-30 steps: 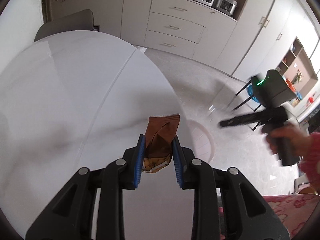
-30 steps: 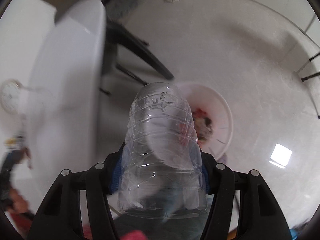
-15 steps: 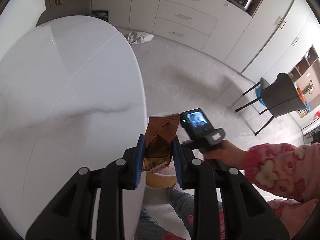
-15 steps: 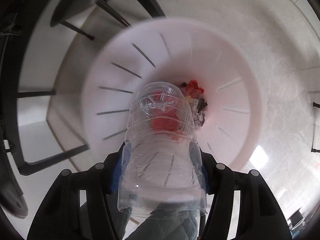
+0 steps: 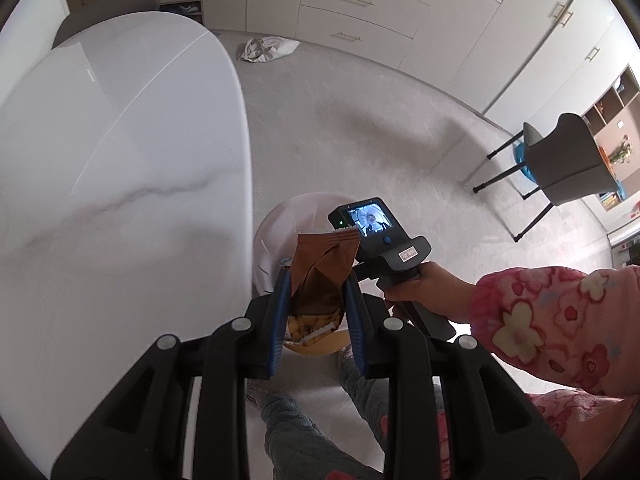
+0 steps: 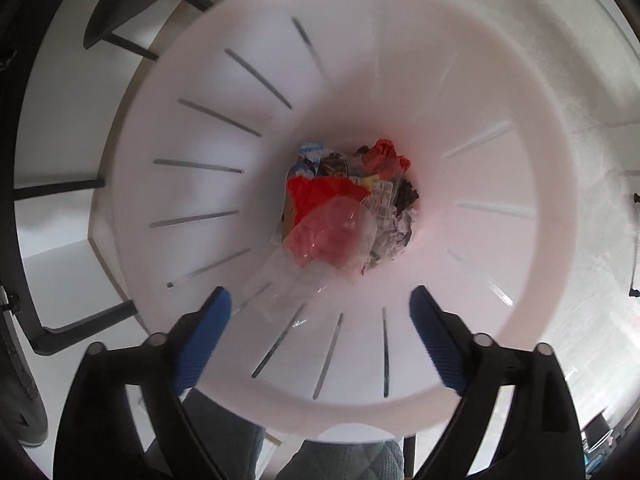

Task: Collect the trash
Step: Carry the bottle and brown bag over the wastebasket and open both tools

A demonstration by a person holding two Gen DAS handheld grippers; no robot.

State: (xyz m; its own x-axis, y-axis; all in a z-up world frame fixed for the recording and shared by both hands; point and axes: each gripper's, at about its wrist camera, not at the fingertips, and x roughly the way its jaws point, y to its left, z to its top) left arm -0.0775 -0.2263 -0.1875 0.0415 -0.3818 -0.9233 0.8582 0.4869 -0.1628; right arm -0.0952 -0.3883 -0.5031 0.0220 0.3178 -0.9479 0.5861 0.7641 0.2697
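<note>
A pale kitchen floor (image 5: pixel 360 128) beside a white marble table (image 5: pixel 120 160) holds a white slotted bin (image 6: pixel 520 240). Above its rim, the right gripper (image 6: pixel 316 300), its jaws just opened wide, has nothing between its 2 pads, and the clear plastic bottle (image 6: pixel 304 264) lies inside on the rubbish. The left gripper (image 5: pixel 316 300) clamps a brown snack bag (image 5: pixel 324 268) near the bin's edge.

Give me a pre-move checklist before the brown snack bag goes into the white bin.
1. Left gripper shut on brown snack bag: ok.
2. Right gripper empty, its jaws having just opened: ok.
3. Clear bottle inside the white bin: ok.
4. Bag directly over the bin's opening: cannot tell; the bin shows just beyond it.
5. Right gripper clear of the drop path: not ok, it hangs over the bin.
</note>
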